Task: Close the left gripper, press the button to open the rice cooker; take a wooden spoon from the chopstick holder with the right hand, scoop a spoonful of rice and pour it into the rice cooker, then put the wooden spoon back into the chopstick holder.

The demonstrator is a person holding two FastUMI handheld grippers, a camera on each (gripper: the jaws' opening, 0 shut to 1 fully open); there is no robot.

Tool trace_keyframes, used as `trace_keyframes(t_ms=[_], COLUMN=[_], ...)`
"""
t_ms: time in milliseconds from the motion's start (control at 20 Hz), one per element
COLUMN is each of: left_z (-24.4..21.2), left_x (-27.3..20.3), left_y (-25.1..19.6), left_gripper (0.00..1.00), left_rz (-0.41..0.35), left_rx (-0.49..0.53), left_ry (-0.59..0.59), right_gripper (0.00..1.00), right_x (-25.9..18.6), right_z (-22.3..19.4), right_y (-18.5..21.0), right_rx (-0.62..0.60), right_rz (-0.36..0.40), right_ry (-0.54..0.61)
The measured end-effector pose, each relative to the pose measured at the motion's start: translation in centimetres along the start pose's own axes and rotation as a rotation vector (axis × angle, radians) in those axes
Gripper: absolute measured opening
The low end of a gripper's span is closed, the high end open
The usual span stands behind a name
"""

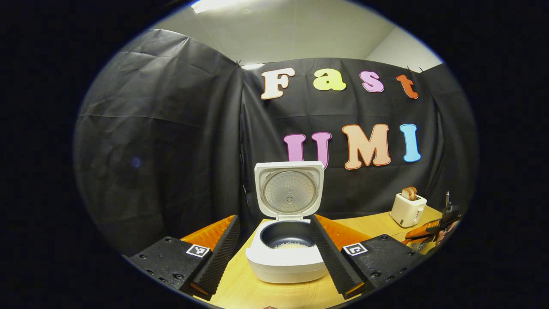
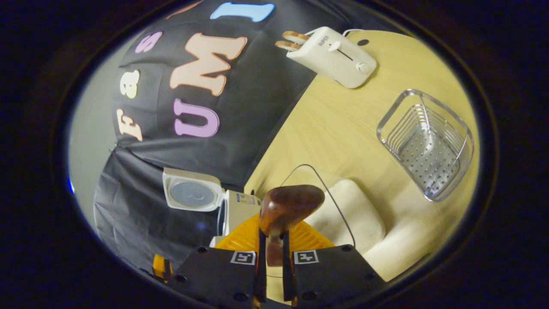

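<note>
Dim booth, overhead ceiling light, strong fisheye edge distortion, sharp focus

A white toaster (image 1: 407, 209) with two slices of bread (image 1: 410, 192) poking out of its slots sits near the table's (image 1: 377, 225) back edge, close to the black cloth wall — the lever and knob on its side face out toward the table.

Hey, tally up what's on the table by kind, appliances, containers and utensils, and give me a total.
Appliances: 2, the rice cooker with its lid up and the toaster.
Containers: 2, the wire chopstick holder and the clear rice bowl.
Utensils: 1, the wooden spoon, held in the right gripper.
Total: 5.
</note>
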State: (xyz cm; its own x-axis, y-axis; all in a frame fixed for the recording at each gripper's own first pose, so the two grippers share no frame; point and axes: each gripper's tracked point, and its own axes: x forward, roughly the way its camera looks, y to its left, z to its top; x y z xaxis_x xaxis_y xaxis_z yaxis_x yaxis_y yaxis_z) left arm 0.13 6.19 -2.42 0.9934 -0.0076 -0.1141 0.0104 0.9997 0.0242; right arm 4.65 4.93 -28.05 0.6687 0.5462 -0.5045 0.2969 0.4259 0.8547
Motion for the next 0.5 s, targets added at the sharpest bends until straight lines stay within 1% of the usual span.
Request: trace_keyframes(t_ms=[100,150,200,250,350,450,500], left_z=[0.3,0.3,0.5,0.5,0.6,0.6,0.6], left_x=[0.1,0.2,0.3,0.3,0.2,0.0,0.0], left_y=[-0.5,-0.7,-0.8,-0.9,-1.0,-0.8,-0.8], left_gripper=[0.99,0.99,0.97,0.96,0.96,0.96,0.96], left_rz=[-0.006,-0.008,-0.01,-0.01,-0.01,-0.008,-0.006], left_rx=[0.003,0.005,0.006,0.007,0.003,-0.003,-0.005], left_ry=[-0.003,-0.005,-0.007,-0.007,-0.009,-0.009,-0.007], right_gripper=[0.18,0.15,0.17,0.15,0.19,0.14,0.14], right_x=[-0.4,-0.4,-0.4,-0.4,-0.3,-0.1,0.2], right_z=[0.9,0.8,1.0,1.2,1.3,1.2,1.1], right_y=[0.6,0.7,0.9,1.0,1.5,2.6,3.4], right_rx=[0.076,0.107,0.122,0.126,0.133,0.14,0.136], right_rz=[0.034,0.046,0.058,0.059,0.066,0.084,0.095], right_ry=[-0.005,-0.005,-0.008,-0.014,-0.014,-0.005,-0.004])
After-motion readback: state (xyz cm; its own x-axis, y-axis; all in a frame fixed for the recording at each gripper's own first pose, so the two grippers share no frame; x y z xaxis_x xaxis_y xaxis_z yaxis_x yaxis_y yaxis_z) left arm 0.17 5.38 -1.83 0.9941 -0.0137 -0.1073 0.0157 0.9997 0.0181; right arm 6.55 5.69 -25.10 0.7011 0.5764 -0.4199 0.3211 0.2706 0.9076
